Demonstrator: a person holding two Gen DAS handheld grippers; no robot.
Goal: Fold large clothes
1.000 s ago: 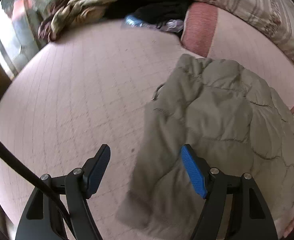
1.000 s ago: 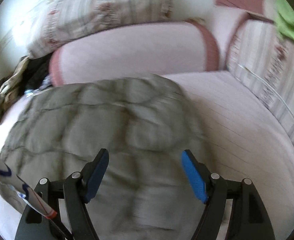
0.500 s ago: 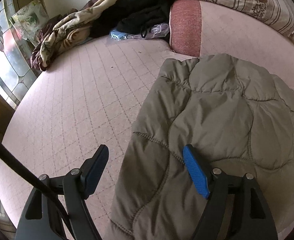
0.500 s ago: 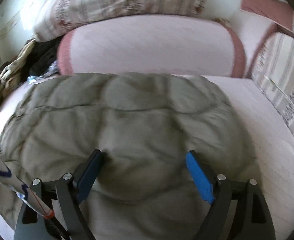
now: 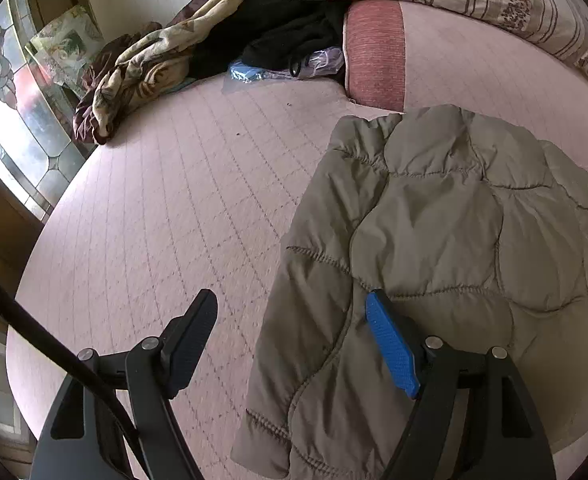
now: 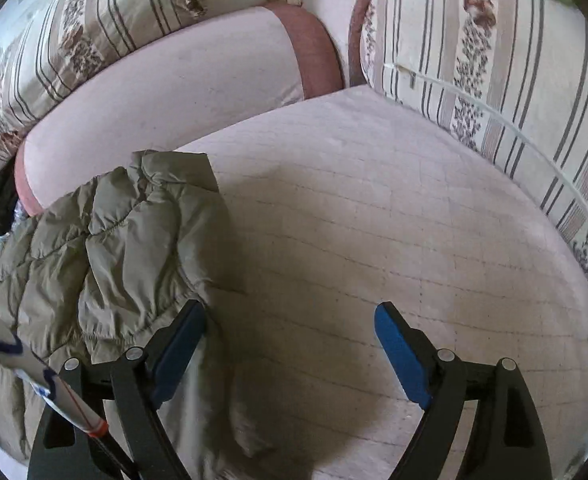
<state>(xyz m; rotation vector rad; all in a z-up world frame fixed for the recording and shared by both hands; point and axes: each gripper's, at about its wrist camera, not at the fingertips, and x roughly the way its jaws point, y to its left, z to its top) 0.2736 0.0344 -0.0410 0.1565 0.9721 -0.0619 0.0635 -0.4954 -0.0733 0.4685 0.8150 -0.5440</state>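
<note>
Tongs first: left gripper (image 5: 290,344) is spread wide, nothing between the pads, and same for the right gripper (image 6: 290,350), wide apart and holding nothing. From my left wrist view the quilted olive jacket (image 5: 433,248) lies ahead and to the right, its near-left edge running under the blue pad of the right-hand finger (image 5: 391,346), while the other finger sits over bare pink sofa seat (image 5: 166,200). From my right wrist view the jacket (image 6: 106,256) sits ahead and to the left, its near hem just beside the left-hand finger; I can't tell if they touch. The rest of that view is bare seat out to the striped cushion (image 6: 493,80). So the jacket lies between the two tools, bunched into a partly folded bundle, its long axis running away from me toward the pink bolster (image 5: 445,64) at the back. I'd say each gripper is about equally near its own side edge, left one slightly overlapping already. My read: next fold turns on pinching those near corners and carrying them away along that axis. A heap of other clothes (image 5: 182,56) lies well apart at far left, not in the way.
</note>
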